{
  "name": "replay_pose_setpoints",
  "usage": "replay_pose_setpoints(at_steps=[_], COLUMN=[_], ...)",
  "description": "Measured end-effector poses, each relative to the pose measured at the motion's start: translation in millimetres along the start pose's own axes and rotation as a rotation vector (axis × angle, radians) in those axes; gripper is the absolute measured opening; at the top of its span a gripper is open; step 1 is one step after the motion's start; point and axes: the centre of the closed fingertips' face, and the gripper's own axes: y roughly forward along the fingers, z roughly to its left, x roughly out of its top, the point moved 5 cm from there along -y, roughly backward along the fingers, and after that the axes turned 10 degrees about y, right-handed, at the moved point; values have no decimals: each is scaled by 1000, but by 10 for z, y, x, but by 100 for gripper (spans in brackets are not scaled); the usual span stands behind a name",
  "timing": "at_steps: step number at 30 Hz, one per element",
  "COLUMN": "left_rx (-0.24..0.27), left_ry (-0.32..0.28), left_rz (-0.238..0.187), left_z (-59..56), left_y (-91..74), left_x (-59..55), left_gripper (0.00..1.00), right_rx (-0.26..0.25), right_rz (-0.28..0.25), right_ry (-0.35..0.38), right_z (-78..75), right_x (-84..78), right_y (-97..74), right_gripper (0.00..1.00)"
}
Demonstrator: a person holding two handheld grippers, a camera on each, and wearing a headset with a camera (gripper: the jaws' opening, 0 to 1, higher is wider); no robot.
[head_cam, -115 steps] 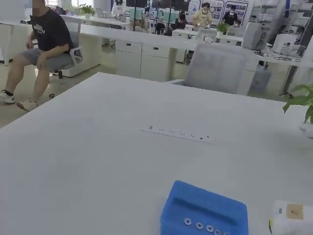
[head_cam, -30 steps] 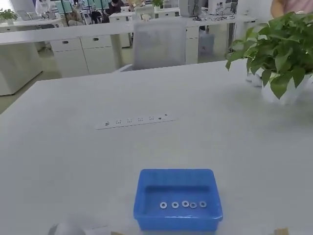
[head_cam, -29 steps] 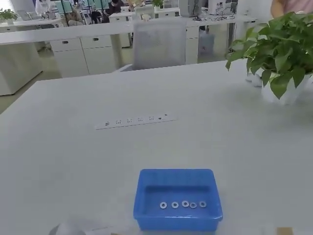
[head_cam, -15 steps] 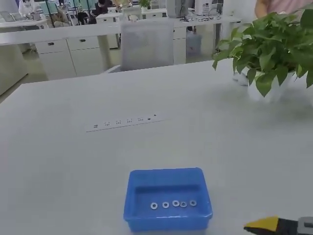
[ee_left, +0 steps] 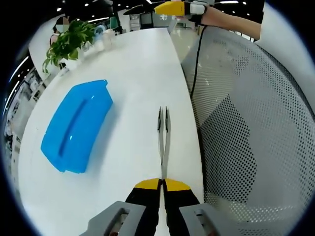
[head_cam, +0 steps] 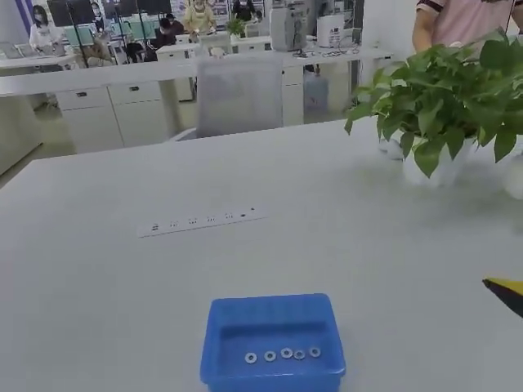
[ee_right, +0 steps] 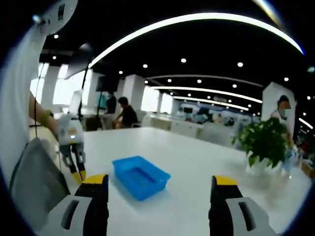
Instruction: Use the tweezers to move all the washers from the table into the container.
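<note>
The left gripper (ee_left: 162, 183) has its jaws pinched shut on the handle end of the tweezers (ee_left: 163, 137), which run up the middle of the left gripper view. Their 2 thin tips are almost together, with nothing visible between them. They lie over the bench (head_cam: 122, 286) near its edge. The right gripper (ee_right: 160, 184) has its jaws spread wide and holds nothing; it looks idle while the other does the fine work.

The blue container (head_cam: 270, 304) sits at the bottom centre of the head view. 5 washers (head_cam: 286, 354) lie in a row on its floor. I can pick out no washer on the bare bench around it, so the move appears complete or close to it.

At the right edge of the head view a yellow and black gripper tip (head_cam: 507, 292) pokes in; its side I cannot tell. A potted plant (head_cam: 433, 98) stands at upper right and a flat power strip (head_cam: 200, 220) lies left of centre, both well apart from the container and obstructing nothing. A mesh chair (ee_left: 246, 137) sits just off the bench edge.
</note>
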Motion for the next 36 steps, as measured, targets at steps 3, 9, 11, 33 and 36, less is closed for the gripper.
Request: replay_pose_setpoints(at_steps=[3, 9, 11, 33, 36], left_rx=[49, 203, 277, 1057, 1090], left_ry=[-47, -269, -382, -694, -701], left_rz=[-15, -151, -231, -706, -722], left_z=[-12, -120, -152, 79, 99], left_y=[-41, -244, -358, -1243, -1284], left_x=[-10, 74, 120, 299, 304], left_gripper=[3, 16, 23, 99, 99], right_rx=[18, -11, -18, -8, 13], right_rz=[31, 29, 9, -84, -69], right_ry=[-23, -39, -28, 104, 101], right_z=[53, 30, 15, -9, 17], right_x=[-40, -32, -2, 156, 136], right_y=[45, 24, 17, -86, -81], right_gripper=[78, 77, 78, 70, 68])
